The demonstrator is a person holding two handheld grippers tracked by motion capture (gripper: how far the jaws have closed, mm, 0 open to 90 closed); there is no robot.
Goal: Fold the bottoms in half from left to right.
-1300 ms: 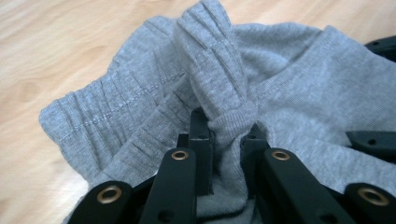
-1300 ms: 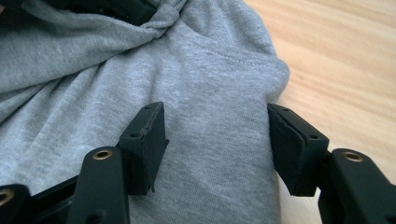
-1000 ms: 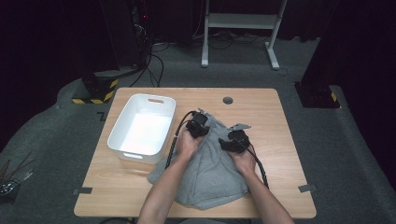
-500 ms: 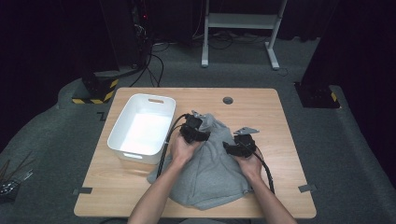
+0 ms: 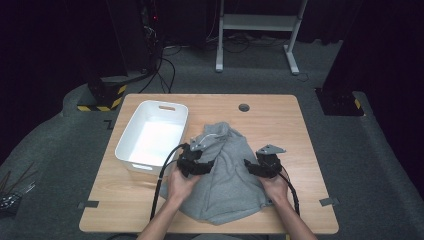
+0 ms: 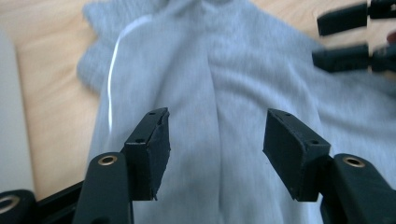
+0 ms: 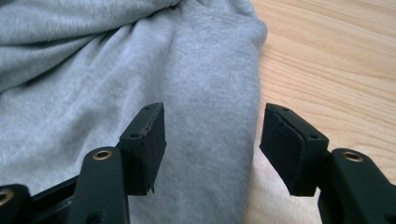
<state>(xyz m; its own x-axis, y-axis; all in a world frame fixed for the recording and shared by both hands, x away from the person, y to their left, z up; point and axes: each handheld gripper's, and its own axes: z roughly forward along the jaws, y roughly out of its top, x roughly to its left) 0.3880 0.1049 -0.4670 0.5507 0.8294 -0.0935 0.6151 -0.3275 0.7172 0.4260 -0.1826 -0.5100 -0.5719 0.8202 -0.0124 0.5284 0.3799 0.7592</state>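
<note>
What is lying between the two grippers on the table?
In the high view, grey garment fabric fills the stretch between left gripper and right gripper.

Beside the white bin [image 5: 152, 137], the grey sweatshirt [image 5: 227, 175] blurs in the left tool [image 6: 215, 140] view, edges cropped.

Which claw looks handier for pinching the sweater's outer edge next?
The right claw, probably. Its open jaws straddle the grey sweater edge where it meets the bare table. The left claw, also open, hovers over the garment's middle, away from any edge.
</note>
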